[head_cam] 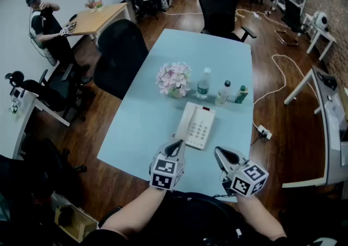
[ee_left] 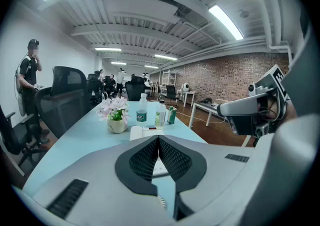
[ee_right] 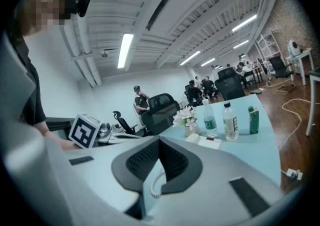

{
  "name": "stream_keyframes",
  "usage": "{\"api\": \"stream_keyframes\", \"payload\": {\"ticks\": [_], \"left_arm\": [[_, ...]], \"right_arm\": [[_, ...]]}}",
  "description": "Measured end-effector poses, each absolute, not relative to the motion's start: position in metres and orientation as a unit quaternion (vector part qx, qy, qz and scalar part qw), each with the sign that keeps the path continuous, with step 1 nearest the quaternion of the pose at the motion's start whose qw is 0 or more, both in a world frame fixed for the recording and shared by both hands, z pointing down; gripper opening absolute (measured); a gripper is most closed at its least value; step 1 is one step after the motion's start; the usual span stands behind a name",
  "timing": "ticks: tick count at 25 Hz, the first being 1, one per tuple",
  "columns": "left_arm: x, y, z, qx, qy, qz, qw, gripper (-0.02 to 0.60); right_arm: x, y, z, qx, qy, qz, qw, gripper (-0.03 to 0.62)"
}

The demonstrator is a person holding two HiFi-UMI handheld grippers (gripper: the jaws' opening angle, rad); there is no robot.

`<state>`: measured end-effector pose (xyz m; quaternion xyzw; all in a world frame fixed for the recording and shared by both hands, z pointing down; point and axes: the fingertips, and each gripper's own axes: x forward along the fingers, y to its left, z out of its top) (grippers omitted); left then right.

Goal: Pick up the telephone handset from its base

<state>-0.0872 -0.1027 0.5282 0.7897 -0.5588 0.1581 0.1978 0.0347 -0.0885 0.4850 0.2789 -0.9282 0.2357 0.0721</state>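
Handset [head_cam: 185, 121] sits cradled on the left flank of the telephone base [head_cam: 199, 128], untouched. Left gripper [head_cam: 176, 146] is just short of the base's near edge, jaws closed on nothing. Right gripper [head_cam: 219, 153] is off the base's near-right corner, likewise closed and empty. We'd open the left jaws, straddle the handset mid-length, and lift straight, minding the coiled cord [ee_right: 153, 186].

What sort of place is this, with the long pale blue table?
Most likely an open-plan office or a workshop space. Black office chairs stand beside the table, a telephone sits on it, and a wooden desk and other work tables stand along the room's edges.
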Motion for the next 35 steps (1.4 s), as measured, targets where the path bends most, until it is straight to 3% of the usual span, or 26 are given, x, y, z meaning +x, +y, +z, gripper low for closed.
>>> {"api": "stream_keyframes", "payload": {"ticks": [2, 4, 6, 11, 15, 35], "left_arm": [[-0.093, -0.122, 0.535, 0.793, -0.550, 0.167, 0.202, 0.009], [-0.100, -0.141, 0.545, 0.793, -0.544, 0.179, 0.209, 0.121], [-0.107, -0.158, 0.559, 0.790, -0.540, 0.193, 0.217, 0.123], [-0.118, -0.210, 0.594, 0.776, -0.544, 0.215, 0.234, 0.225], [-0.117, -0.248, 0.621, 0.767, -0.539, 0.237, 0.255, 0.270], [-0.104, -0.297, 0.692, 0.743, -0.526, 0.285, 0.300, 0.270]], "right_arm": [[0.030, -0.102, 0.487, 0.288, -0.925, 0.238, 0.071, 0.014], [0.025, -0.114, 0.488, 0.296, -0.922, 0.240, 0.070, 0.014], [0.020, -0.121, 0.490, 0.303, -0.919, 0.242, 0.072, 0.014], [0.016, -0.129, 0.499, 0.324, -0.911, 0.242, 0.084, 0.014], [0.018, -0.142, 0.505, 0.345, -0.902, 0.247, 0.081, 0.014], [0.011, -0.164, 0.515, 0.379, -0.883, 0.259, 0.096, 0.014]]}}
